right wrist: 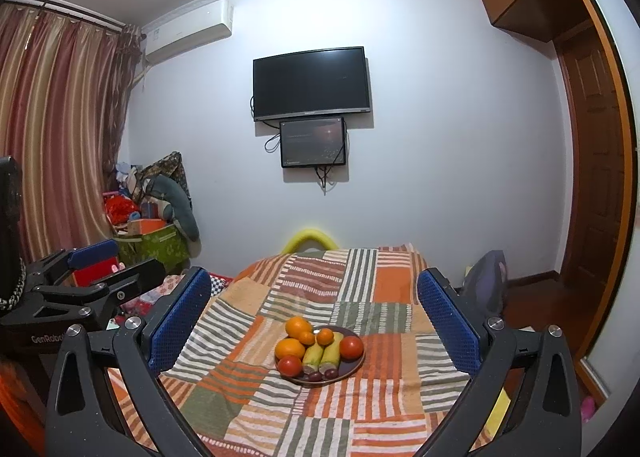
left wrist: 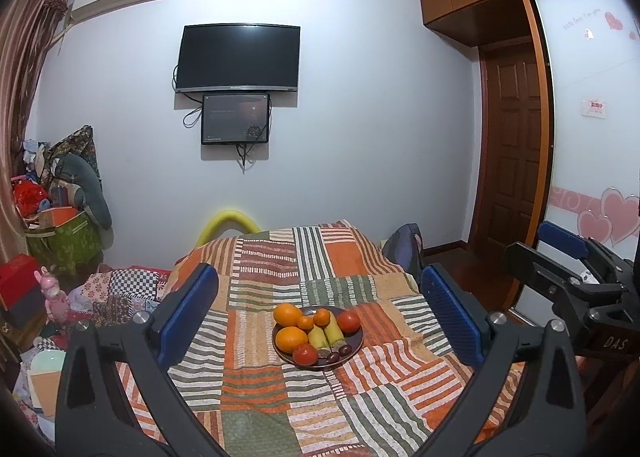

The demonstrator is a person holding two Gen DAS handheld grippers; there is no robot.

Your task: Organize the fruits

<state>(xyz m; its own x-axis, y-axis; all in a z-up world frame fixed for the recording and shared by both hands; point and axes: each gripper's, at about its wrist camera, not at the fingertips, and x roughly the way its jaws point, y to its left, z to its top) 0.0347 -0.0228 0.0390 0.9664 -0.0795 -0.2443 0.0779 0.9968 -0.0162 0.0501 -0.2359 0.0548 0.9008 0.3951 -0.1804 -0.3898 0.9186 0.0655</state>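
Note:
A dark round plate [left wrist: 357,345] [right wrist: 352,368] sits on a table under a striped patchwork cloth [left wrist: 280,397] [right wrist: 248,389]. It holds two large oranges [left wrist: 287,314] [right wrist: 298,326], two small mandarins [left wrist: 321,317] [right wrist: 325,335], two tomatoes [left wrist: 349,321] [right wrist: 351,347], two yellow-green corn pieces [left wrist: 334,331] [right wrist: 331,355] and dark grapes [left wrist: 333,356] [right wrist: 316,376]. My left gripper [left wrist: 320,313] is open and empty, held back from the plate. My right gripper [right wrist: 314,317] is open and empty, also short of the plate. Each gripper shows in the other's view, the right [left wrist: 560,257] and the left [right wrist: 104,265].
A TV [left wrist: 239,57] and a small screen [left wrist: 235,119] hang on the far wall. Piled bags and boxes [left wrist: 60,217] fill the left corner by the curtain [right wrist: 52,129]. A wooden door [left wrist: 512,161] and a wardrobe [left wrist: 592,97] stand at right.

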